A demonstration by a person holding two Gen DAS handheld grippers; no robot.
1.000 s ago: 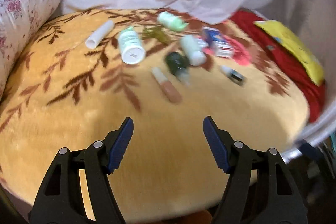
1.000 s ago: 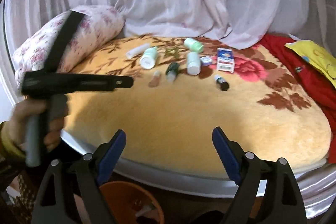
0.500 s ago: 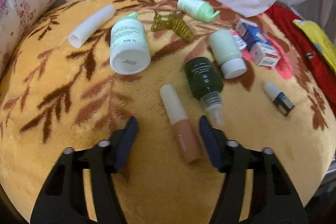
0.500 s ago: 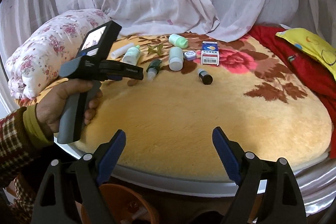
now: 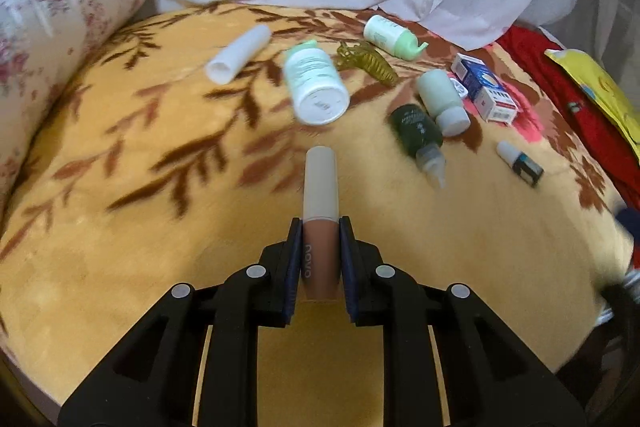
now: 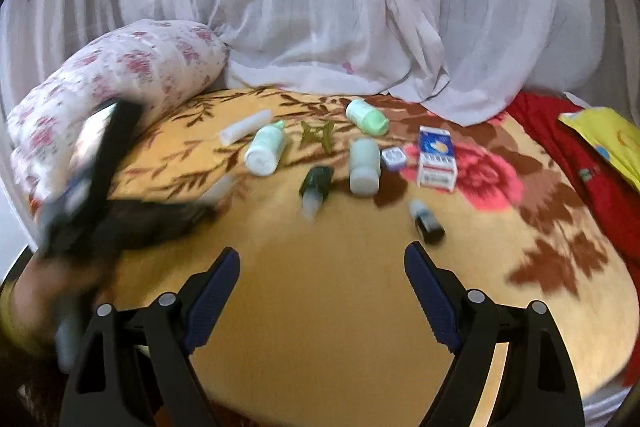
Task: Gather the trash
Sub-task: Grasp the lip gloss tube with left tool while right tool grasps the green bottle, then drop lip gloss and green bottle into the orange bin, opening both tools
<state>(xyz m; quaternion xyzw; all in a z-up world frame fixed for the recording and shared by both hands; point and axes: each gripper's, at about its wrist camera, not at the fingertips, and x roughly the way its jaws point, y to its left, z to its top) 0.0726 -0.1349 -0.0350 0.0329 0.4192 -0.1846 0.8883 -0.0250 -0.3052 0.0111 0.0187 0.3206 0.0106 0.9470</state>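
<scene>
The left gripper (image 5: 320,239) pinches the pink tube (image 5: 320,223) by its lower half, at 6 o'clock of the white bottle (image 5: 318,89), over the yellow blanket (image 5: 120,227). The right gripper (image 6: 322,267) is spread wide and holds nothing, with the small dark bottle (image 6: 426,217) near at 1 o'clock.

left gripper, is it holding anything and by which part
Yes: the left gripper is shut on the tan cosmetic tube, its fingers clamping the brownish lower body, below the pale cap.
</scene>
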